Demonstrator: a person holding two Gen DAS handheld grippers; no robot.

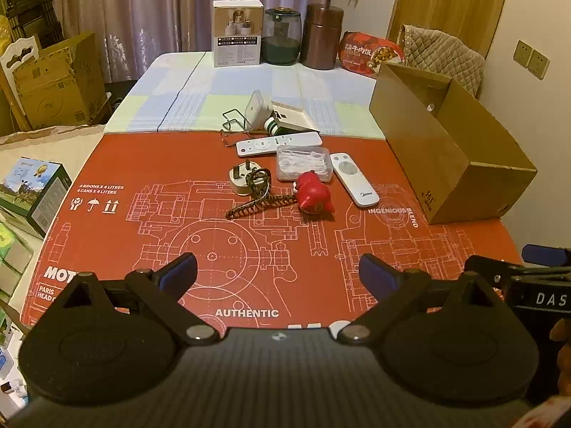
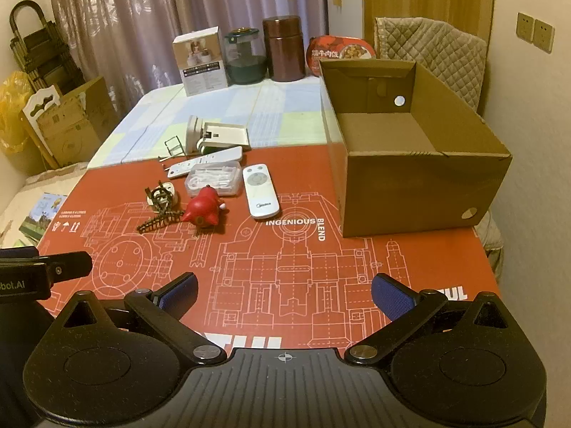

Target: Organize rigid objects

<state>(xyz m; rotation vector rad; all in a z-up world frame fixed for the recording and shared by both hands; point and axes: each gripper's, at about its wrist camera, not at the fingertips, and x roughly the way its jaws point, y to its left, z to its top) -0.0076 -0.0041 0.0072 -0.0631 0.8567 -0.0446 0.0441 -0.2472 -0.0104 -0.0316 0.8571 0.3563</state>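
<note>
Small rigid objects lie clustered mid-table on the red mat (image 1: pixel 150 242): a red figurine (image 1: pixel 312 195) (image 2: pixel 202 208), a short white remote (image 1: pixel 353 179) (image 2: pixel 259 191), a long white remote (image 1: pixel 278 143) (image 2: pixel 207 161), a clear plastic case (image 1: pixel 303 162) (image 2: pixel 214 177), a white plug (image 1: pixel 242 178) and a patterned hair claw (image 1: pixel 257 196) (image 2: pixel 157 219). An open cardboard box (image 1: pixel 446 149) (image 2: pixel 417 185) stands to their right with nothing inside. My left gripper (image 1: pixel 278 278) and right gripper (image 2: pixel 285 294) hover open over the mat's near part, well short of the cluster, nothing between the fingers.
Behind the cluster lie a white device (image 1: pixel 257 110), a wire stand (image 1: pixel 233 121) and a white-green item (image 1: pixel 289 121). At the table's far edge stand a white carton (image 1: pixel 237 34), a glass jar (image 1: pixel 282 35), a brown canister (image 1: pixel 323 35) and a food pack (image 1: pixel 371 51). Boxes crowd the floor left.
</note>
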